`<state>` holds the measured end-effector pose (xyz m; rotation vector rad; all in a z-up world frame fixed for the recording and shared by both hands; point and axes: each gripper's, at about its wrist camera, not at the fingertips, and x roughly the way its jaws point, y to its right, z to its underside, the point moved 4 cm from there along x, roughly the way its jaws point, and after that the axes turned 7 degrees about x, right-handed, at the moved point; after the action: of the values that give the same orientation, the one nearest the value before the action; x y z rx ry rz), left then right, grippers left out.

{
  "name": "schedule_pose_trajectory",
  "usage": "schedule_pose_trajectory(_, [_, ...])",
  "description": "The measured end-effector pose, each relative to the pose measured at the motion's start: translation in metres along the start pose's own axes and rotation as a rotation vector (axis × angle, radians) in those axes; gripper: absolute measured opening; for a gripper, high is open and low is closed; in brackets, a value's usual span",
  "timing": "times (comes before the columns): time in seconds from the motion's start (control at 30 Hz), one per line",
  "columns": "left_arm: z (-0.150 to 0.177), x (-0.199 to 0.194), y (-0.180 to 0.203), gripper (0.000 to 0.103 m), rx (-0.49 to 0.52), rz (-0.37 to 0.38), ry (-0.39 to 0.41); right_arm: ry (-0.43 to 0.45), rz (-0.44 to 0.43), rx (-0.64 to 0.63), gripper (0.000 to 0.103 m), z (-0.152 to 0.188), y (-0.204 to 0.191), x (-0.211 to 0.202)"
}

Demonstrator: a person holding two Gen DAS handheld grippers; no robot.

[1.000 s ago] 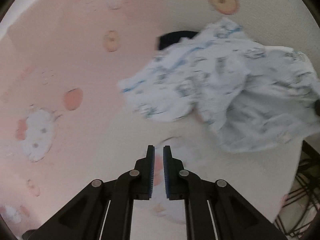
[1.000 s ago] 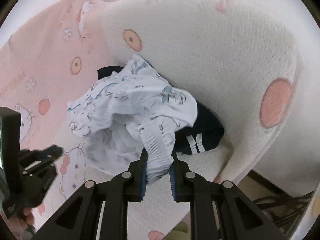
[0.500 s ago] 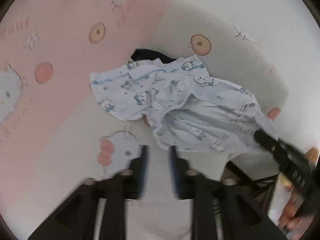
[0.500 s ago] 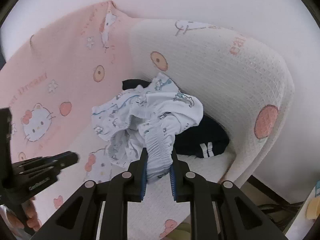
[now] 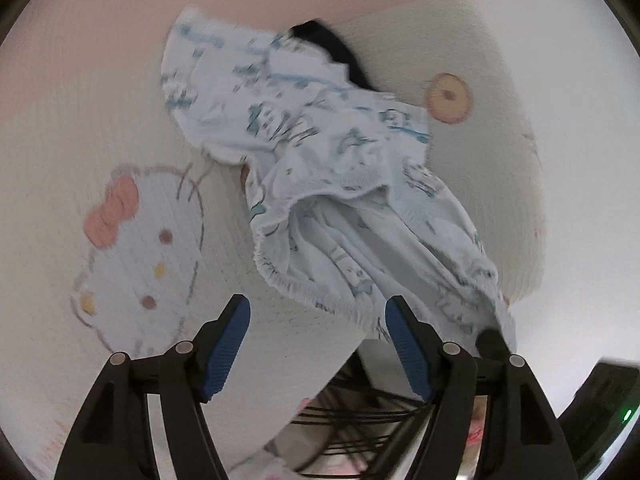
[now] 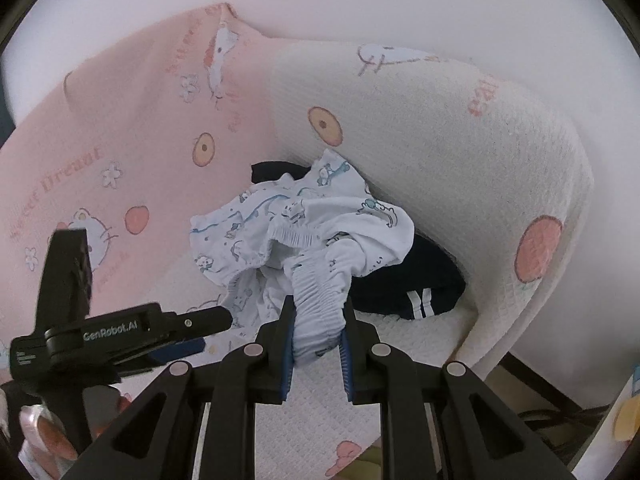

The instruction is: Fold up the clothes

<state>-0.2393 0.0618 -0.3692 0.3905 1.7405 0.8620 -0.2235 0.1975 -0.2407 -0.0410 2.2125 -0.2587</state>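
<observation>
White printed children's shorts (image 6: pixel 304 224) lie crumpled on the seat of a blanket-covered chair; they also show in the left wrist view (image 5: pixel 320 160). My right gripper (image 6: pixel 316 340) is shut on their elastic waistband (image 6: pixel 318 300) and holds it lifted. My left gripper (image 5: pixel 318 340) is open, its fingertips just in front of the near frayed waistband edge (image 5: pixel 304 292), not gripping it. In the right wrist view the left gripper (image 6: pixel 208 320) points at the shorts from the left. A dark navy garment (image 6: pixel 408 284) with white stripes lies under the shorts.
The chair is draped with a pink and cream cat-print blanket (image 6: pixel 132 152). Its cream armrest (image 6: pixel 460 152) curves behind and right of the clothes. The seat's front edge drops to dark chair legs (image 5: pixel 360 408) and the floor below.
My left gripper has opened wide and swung in close to the near edge of the shorts. My right gripper has kept its hold on the waistband and drawn back slightly.
</observation>
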Motion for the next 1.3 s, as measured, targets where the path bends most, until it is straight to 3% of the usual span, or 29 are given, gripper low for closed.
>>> schedule_pose_trajectory(0.1, [-0.004, 0.021, -0.01, 0.068, -0.135, 0.054, -0.017, -0.01, -0.01, 0.042, 0.017, -0.001, 0.007, 0.003])
schedule_pose_trajectory(0.17, [-0.007, 0.03, -0.013, 0.068, -0.178, 0.052, -0.005, -0.011, -0.017, 0.061, 0.017, -0.001, 0.011, 0.004])
schedule_pose_trajectory(0.47, [-0.029, 0.063, -0.011, 0.066, -0.199, -0.032, 0.057, -0.029, -0.033, 0.093, 0.017, -0.001, 0.023, 0.008])
schedule_pose_trajectory(0.5, [-0.032, 0.063, -0.01, 0.061, -0.194, -0.041, 0.074, -0.03, -0.034, 0.095, 0.017, 0.0, 0.024, 0.009])
schedule_pose_trajectory(0.57, [-0.037, 0.063, -0.008, 0.025, -0.182, -0.061, 0.106, -0.042, -0.035, 0.096, 0.018, 0.003, 0.027, 0.012])
schedule_pose_trajectory(0.67, [-0.046, 0.057, -0.004, 0.008, -0.12, -0.124, 0.145, -0.062, -0.037, 0.102, 0.019, 0.007, 0.031, 0.019])
schedule_pose_trajectory(0.7, [-0.048, 0.053, -0.001, 0.006, -0.092, -0.136, 0.169, -0.077, -0.038, 0.108, 0.026, 0.009, 0.033, 0.023])
schedule_pose_trajectory(0.73, [-0.051, 0.048, 0.001, 0.005, -0.069, -0.131, 0.194, -0.095, -0.036, 0.121, 0.034, 0.01, 0.035, 0.026])
schedule_pose_trajectory(0.77, [-0.053, 0.042, 0.003, 0.005, -0.052, -0.133, 0.214, -0.115, -0.031, 0.137, 0.058, 0.012, 0.038, 0.03])
schedule_pose_trajectory(0.8, [-0.056, 0.037, 0.005, 0.005, -0.034, -0.153, 0.224, -0.13, -0.027, 0.162, 0.07, 0.013, 0.042, 0.034])
schedule_pose_trajectory(0.97, [-0.063, 0.02, 0.006, 0.004, 0.061, -0.235, 0.26, -0.161, -0.045, 0.256, 0.073, 0.016, 0.061, 0.039])
schedule_pose_trajectory(1.13, [-0.054, -0.013, 0.001, 0.004, 0.185, -0.305, 0.306, -0.172, 0.025, 0.198, 0.074, 0.015, 0.063, 0.044])
schedule_pose_trajectory(1.3, [-0.044, -0.049, 0.008, 0.004, 0.274, -0.354, 0.362, -0.188, 0.039, 0.172, 0.074, 0.015, 0.056, 0.048])
